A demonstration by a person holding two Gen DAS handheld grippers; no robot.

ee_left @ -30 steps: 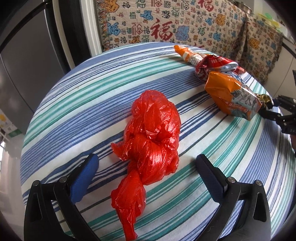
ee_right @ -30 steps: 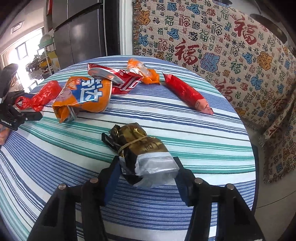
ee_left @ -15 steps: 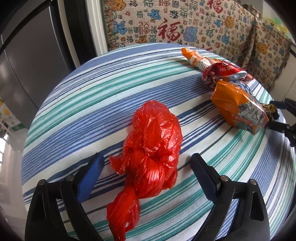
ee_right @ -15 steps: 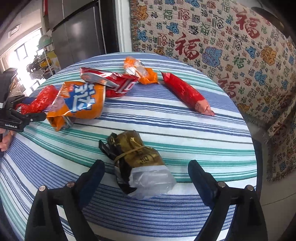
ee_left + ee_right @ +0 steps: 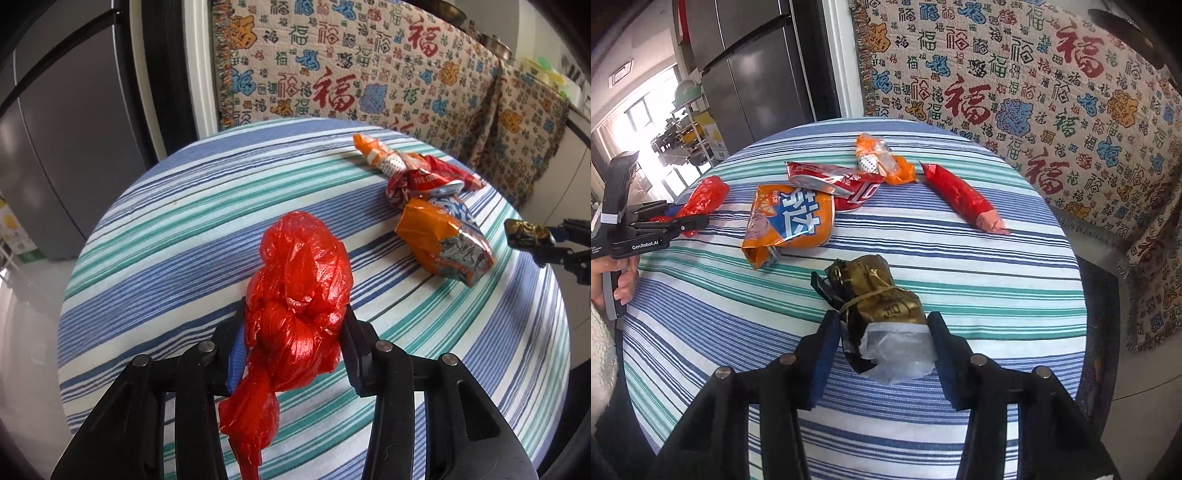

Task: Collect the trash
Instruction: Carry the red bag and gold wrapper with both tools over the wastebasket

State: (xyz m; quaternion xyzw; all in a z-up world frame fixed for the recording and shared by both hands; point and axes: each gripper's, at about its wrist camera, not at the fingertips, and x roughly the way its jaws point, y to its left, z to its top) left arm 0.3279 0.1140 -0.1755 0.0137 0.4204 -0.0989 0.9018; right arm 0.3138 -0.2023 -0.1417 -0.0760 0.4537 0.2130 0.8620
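A crumpled red plastic bag (image 5: 303,266) sits between the blue pads of my left gripper (image 5: 293,321). The jaws are closing and press on its knotted middle, and its tail hangs below. In the right wrist view a gold and black wrapper (image 5: 875,291) with a silvery end is squeezed in my right gripper (image 5: 882,325), whose jaws are closing too. Both items hang a little above the striped tablecloth (image 5: 960,280). The left gripper (image 5: 676,221) with the red bag (image 5: 707,195) also shows at the left edge of that view.
On the round table lie an orange chip bag (image 5: 790,221), a red flattened wrapper (image 5: 834,181), a small orange wrapper (image 5: 882,158) and a long red packet (image 5: 964,199). A patterned throw (image 5: 1034,92) hangs behind, and a grey fridge (image 5: 55,147) stands at the left. A hand (image 5: 620,280) holds the left gripper.
Both grippers went from wide open around their items to closed on them. Both rose, and the red bag and the gold wrapper came up off the cloth.
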